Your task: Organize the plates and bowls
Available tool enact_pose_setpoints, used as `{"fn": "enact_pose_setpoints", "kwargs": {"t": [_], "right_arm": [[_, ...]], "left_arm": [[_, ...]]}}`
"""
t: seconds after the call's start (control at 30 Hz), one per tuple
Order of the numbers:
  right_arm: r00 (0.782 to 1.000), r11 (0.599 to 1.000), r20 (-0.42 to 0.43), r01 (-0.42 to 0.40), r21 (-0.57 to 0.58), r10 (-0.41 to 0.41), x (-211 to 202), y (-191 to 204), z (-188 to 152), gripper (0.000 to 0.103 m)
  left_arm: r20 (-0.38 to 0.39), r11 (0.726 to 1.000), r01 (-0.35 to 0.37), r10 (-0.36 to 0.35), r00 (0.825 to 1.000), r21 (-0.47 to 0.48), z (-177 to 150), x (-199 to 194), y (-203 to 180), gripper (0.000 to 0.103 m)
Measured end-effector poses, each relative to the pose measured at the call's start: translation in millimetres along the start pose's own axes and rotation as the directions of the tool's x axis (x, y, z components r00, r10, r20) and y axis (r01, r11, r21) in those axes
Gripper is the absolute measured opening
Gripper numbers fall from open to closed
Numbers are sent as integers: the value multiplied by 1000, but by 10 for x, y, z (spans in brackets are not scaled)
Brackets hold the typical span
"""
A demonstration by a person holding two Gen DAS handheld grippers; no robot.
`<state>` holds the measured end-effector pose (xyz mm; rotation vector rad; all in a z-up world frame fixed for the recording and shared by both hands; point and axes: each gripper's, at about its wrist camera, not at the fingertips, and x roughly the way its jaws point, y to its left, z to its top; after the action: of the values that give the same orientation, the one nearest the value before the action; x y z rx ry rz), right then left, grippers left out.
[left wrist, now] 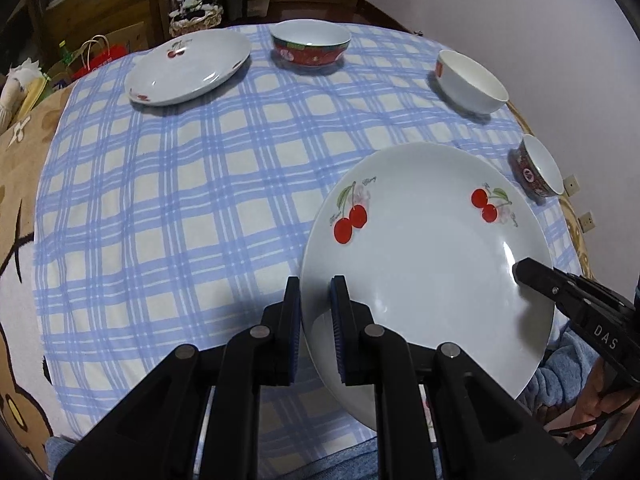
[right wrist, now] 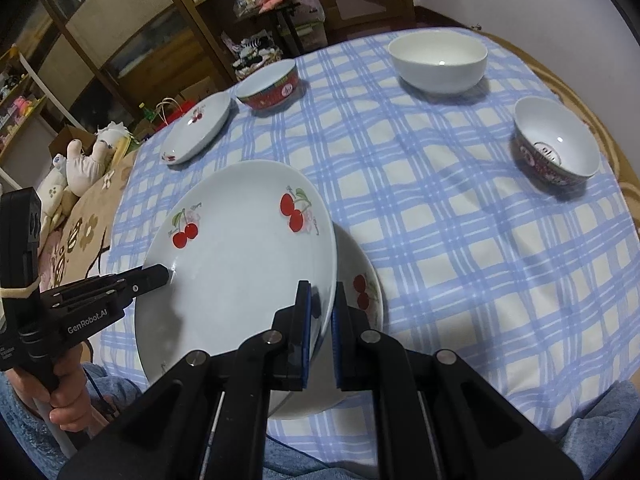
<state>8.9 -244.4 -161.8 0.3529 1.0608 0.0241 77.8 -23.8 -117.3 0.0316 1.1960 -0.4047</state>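
Note:
A white plate with red cherries (left wrist: 424, 248) is gripped from both sides above the blue checked tablecloth (left wrist: 180, 208). My left gripper (left wrist: 316, 300) is shut on its left rim. My right gripper (right wrist: 322, 304) is shut on its right rim and shows as a black tip (left wrist: 524, 270) in the left wrist view. Directly beneath the held plate (right wrist: 240, 264) lies a second cherry plate (right wrist: 366, 292), mostly hidden; I cannot tell whether the two touch. A third cherry plate (left wrist: 188, 66) rests at the far left.
A red-patterned bowl (left wrist: 310, 42) stands at the far edge beside the third plate. A plain white bowl (right wrist: 438, 62) and a dark red patterned bowl (right wrist: 556, 140) stand at the right. A hand (right wrist: 66, 396) holds the left gripper's handle. Shelves and bags lie beyond the table.

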Motion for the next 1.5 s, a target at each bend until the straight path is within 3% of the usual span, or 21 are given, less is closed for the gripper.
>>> {"fn": "enact_pose_setpoints", "kwargs": {"t": [1.5], "right_arm": [[998, 999, -54, 43, -5, -43, 294, -16, 13, 10]], "left_arm": [[-54, 999, -42, 43, 998, 20, -74, 288, 18, 14]]}}
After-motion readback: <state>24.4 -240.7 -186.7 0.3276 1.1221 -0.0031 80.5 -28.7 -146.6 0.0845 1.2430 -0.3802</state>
